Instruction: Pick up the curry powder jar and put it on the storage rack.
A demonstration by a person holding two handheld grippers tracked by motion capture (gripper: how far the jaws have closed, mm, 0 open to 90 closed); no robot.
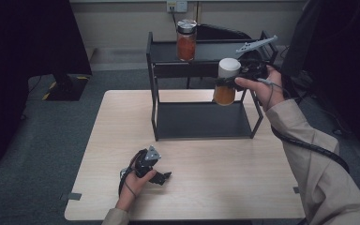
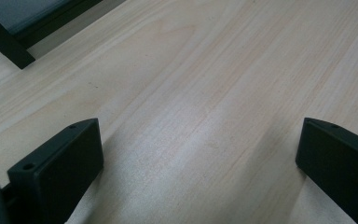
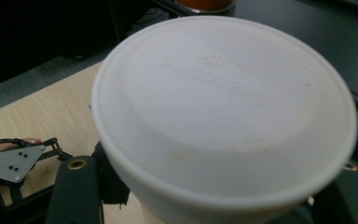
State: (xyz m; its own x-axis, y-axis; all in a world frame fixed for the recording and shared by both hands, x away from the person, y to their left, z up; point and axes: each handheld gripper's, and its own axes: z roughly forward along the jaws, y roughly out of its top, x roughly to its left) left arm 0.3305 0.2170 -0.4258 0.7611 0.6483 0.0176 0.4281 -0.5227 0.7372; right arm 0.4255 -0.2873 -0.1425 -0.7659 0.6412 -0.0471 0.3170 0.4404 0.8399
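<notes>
A: Right gripper (image 1: 234, 83) clamping a white-capped jar (image 1: 226, 82), upper right of frame, beside the black shelf (image 1: 201, 123).
B: Left gripper (image 1: 161, 177) resting lower left on the bench (image 1: 225, 173), fingers (image 2: 58, 168) spread wide.

The left hand (image 1: 132, 180) rests low near the table's front edge, holding the left gripper (image 1: 163, 177) with its fingers (image 2: 56, 168) spread wide apart and nothing between them. The right arm, in a beige sleeve, reaches forward and up; the right gripper (image 1: 226, 82) is raised, its fingers (image 3: 77, 186) clamped on a white-lidded jar (image 1: 227, 82).
</notes>
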